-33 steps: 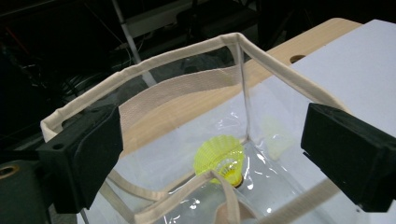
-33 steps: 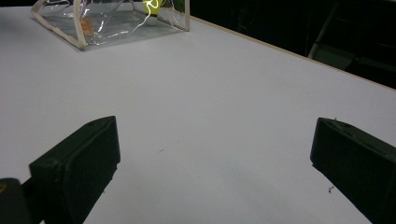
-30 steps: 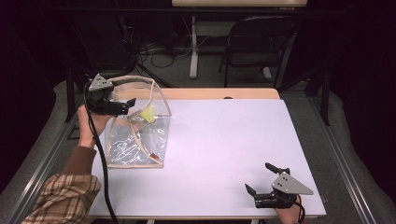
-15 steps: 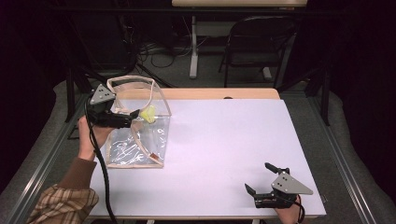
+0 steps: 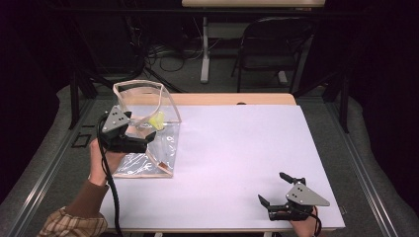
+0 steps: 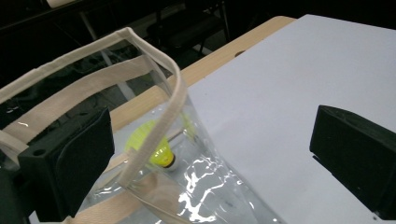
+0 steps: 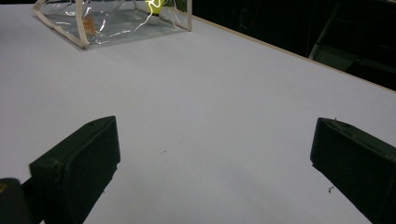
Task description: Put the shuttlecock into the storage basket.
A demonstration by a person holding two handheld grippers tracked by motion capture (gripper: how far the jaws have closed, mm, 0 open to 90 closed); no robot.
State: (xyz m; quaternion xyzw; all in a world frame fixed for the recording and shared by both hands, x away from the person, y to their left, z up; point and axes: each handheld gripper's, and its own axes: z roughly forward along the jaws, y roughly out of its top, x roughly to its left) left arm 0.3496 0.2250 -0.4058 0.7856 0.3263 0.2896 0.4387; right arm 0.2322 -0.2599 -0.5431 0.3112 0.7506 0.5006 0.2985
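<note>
A white table (image 5: 237, 148) with a wooden far edge spans the high view, and a dark chair (image 5: 269, 49) stands on the floor beyond it. Toward the table's far left side stands a clear plastic bag (image 5: 148, 133) trimmed with cream webbing, its mouth standing open and its cream strap (image 6: 159, 135) arching over the rim in the left gripper view. The left gripper (image 5: 141, 143) is held at the bag's near left side, close against the clear wall, with a hand (image 5: 101, 163) in a plaid sleeve behind it and a black cable trailing back toward the table's near edge. Its jaws stand wide apart: in the left gripper view one black pad sits right by the bag's trimmed rim, the other hangs over bare table, and nothing lies clamped between them. The right gripper (image 5: 276, 190) rests low at the near right corner of the table, well apart from the bag, its jaws likewise spread wide over bare white surface in the right gripper view. Inside the bag, near its far wall, sits a yellow shuttlecock (image 6: 156, 149), its dark base visible through the plastic; it also shows as a yellow spot from above (image 5: 157, 120).
</note>
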